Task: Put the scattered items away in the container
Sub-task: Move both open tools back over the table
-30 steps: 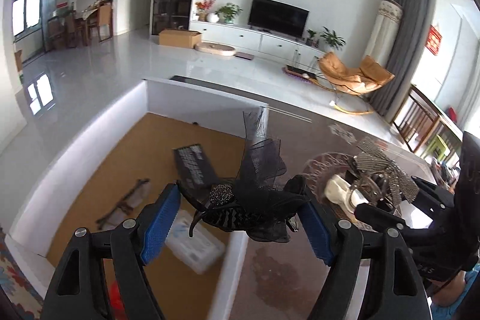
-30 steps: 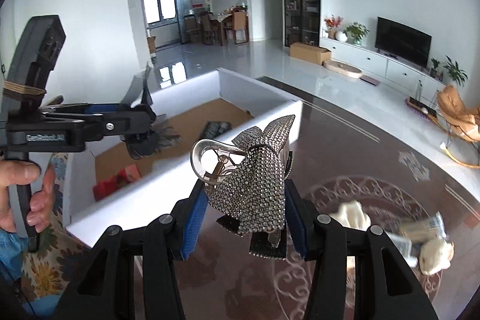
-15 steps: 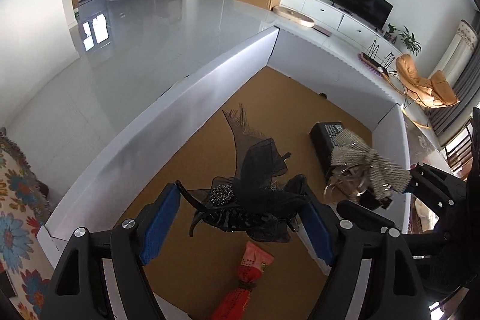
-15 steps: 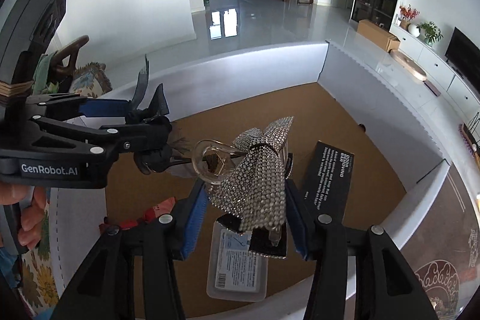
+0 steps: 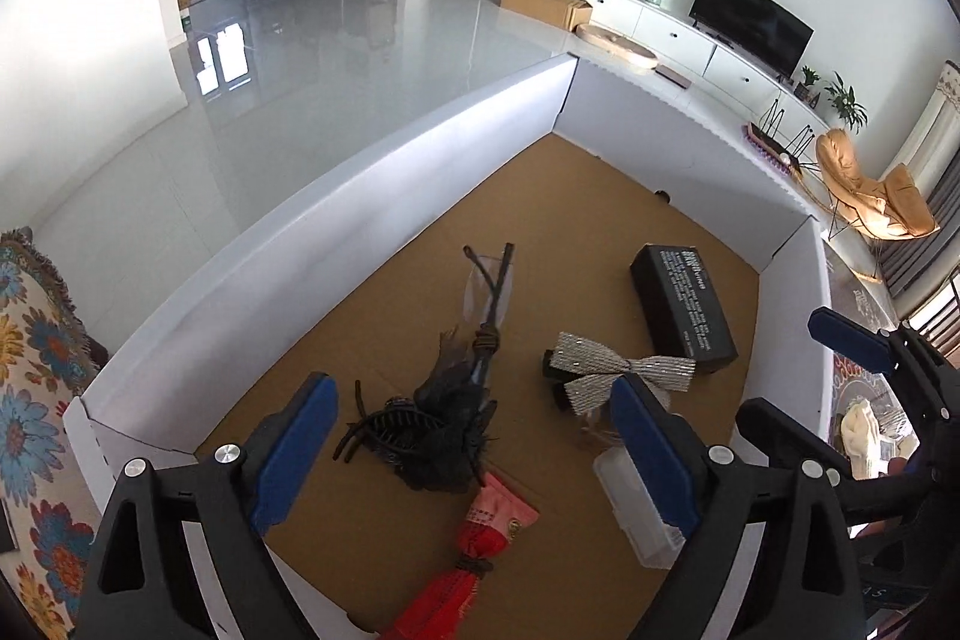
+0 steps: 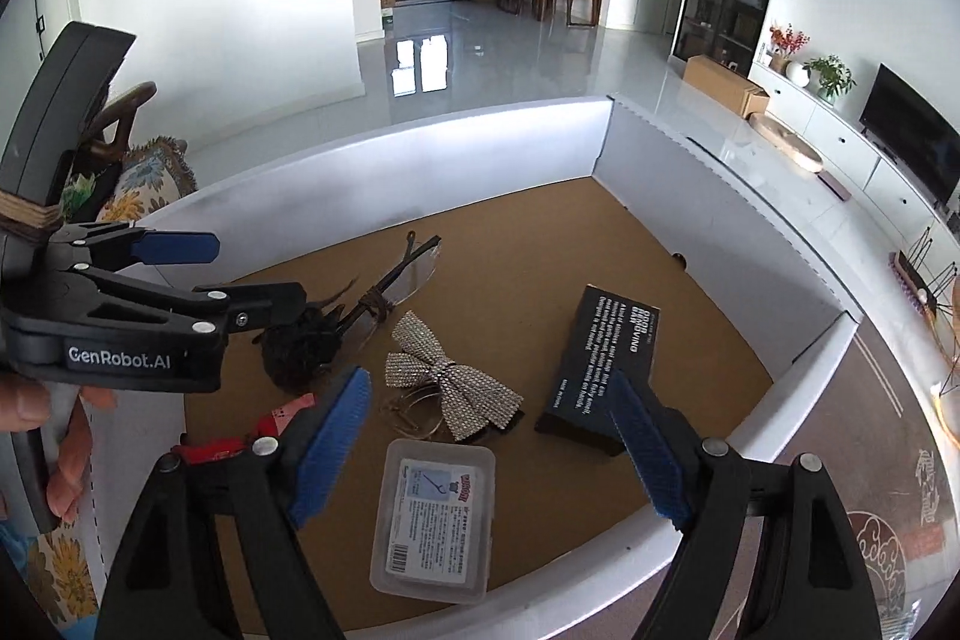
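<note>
The white-walled box [image 5: 384, 184] with a brown floor lies below both grippers; it also shows in the right wrist view [image 6: 492, 142]. My left gripper [image 5: 474, 451] is open and empty above a black feathered hair clip [image 5: 432, 436] on the box floor. My right gripper [image 6: 489, 439] is open and empty above a rhinestone bow clip [image 6: 450, 382], which also shows in the left wrist view [image 5: 624, 376]. The black hair clip [image 6: 300, 346] shows partly behind the left gripper [image 6: 180, 274] in the right wrist view.
In the box lie a black carton [image 5: 681, 310], a clear plastic case [image 6: 435, 514], a red packet [image 5: 474, 544] and glasses [image 5: 489, 292]. On the dark table outside the right wall lie white items [image 5: 864, 430]. A flowered cushion [image 5: 36, 400] sits left.
Both grippers opened. The black hair clip dropped from the left gripper and the rhinestone bow dropped from the right gripper onto the box floor.
</note>
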Available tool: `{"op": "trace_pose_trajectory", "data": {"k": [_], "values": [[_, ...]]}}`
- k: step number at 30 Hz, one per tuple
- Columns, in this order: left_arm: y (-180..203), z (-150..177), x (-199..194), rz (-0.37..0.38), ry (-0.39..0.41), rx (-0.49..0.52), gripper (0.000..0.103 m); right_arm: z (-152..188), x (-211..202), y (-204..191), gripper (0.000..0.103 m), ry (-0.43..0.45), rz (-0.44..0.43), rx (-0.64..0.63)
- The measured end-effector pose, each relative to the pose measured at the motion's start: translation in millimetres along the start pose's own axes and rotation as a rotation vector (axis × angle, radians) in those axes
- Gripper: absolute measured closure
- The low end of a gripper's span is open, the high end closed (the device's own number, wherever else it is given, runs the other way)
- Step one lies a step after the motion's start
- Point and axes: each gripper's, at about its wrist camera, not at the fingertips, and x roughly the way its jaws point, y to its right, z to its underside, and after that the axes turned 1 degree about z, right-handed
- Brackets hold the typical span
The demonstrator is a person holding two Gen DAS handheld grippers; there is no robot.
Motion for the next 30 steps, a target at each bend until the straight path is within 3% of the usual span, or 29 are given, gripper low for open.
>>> {"op": "trace_pose_trajectory", "data": {"k": [4, 7, 9, 12, 14, 18, 22, 25, 30], "values": [[44.6, 10.7, -39.8, 0.051, 0.112, 0.073, 0.010, 18.8, -42.4, 27.2, 0.021, 0.087, 0.072, 0.061], [88.3, 28.2, -77.3, 0.141, 0.191, 0.153, 0.010, 54.2, -83.1, 55.4, 0.021, 0.134, 0.132, 0.116], [119.4, 44.8, -100.9, 0.222, 0.221, 0.208, 0.010, 90.2, -110.2, 72.5, 0.021, 0.147, 0.177, 0.148], [171.9, 79.9, -123.1, 0.358, 0.218, 0.311, 0.008, 158.2, -139.9, 100.7, 0.021, 0.099, 0.266, 0.188], [206.3, 108.0, -129.8, 0.438, 0.193, 0.394, 0.000, 210.5, -156.4, 119.3, 0.021, 0.051, 0.330, 0.230], [270.6, 167.4, -115.1, 0.536, 0.113, 0.549, 0.000, 306.9, -194.1, 156.2, 0.021, -0.034, 0.463, 0.351], [313.5, 214.4, -83.4, 0.585, 0.045, 0.627, 0.000, 373.2, -230.7, 180.0, 0.021, -0.050, 0.516, 0.528], [330.8, 234.9, -55.4, 0.568, 0.019, 0.661, 0.000, 404.6, -246.6, 179.5, 0.021, -0.027, 0.532, 0.613], [341.0, 253.1, -27.8, 0.563, -0.007, 0.689, 0.000, 415.9, -246.8, 176.2, 0.021, -0.036, 0.526, 0.636]]}}
